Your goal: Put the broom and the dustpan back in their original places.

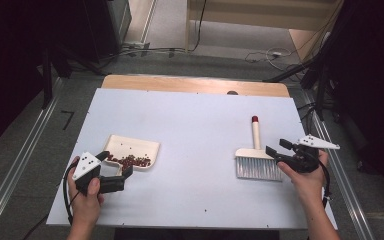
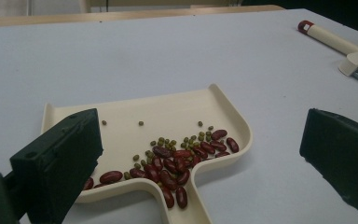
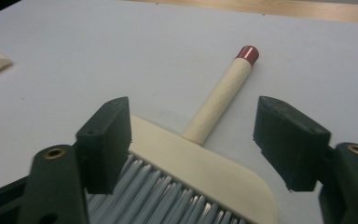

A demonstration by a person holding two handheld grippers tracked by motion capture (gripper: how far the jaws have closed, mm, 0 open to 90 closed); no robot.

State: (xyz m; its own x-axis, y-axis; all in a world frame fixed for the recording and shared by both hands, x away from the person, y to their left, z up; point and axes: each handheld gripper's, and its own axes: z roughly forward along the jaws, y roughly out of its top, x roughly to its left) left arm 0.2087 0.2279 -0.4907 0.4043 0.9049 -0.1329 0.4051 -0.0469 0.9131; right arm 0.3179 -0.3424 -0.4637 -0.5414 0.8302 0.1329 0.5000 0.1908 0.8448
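1. We see one white table (image 1: 190, 120) bearing two tools: one cream dustpan (image 1: 132, 148) at the left and one brush (image 1: 256, 159) at the right, well apart.
2. The dustpan holds one heap of beans (image 2: 179, 161): many large red ones, too crowded for an exact count, mixed with small green ones. We count three green beans lying apart from the heap, farther back in the pan.
3. The brush lies flat, its grey bristles (image 3: 163, 200) toward the person and its single cream handle with one red cap (image 3: 247, 53) pointing away.
4. The left gripper (image 1: 116, 174) sits at the dustpan's handle; its two jaws stand wide apart, one to either side of the handle, gripping nothing.
5. The right gripper (image 1: 280, 148) lies just beside the brush head; its two jaws are parted and press on nothing.
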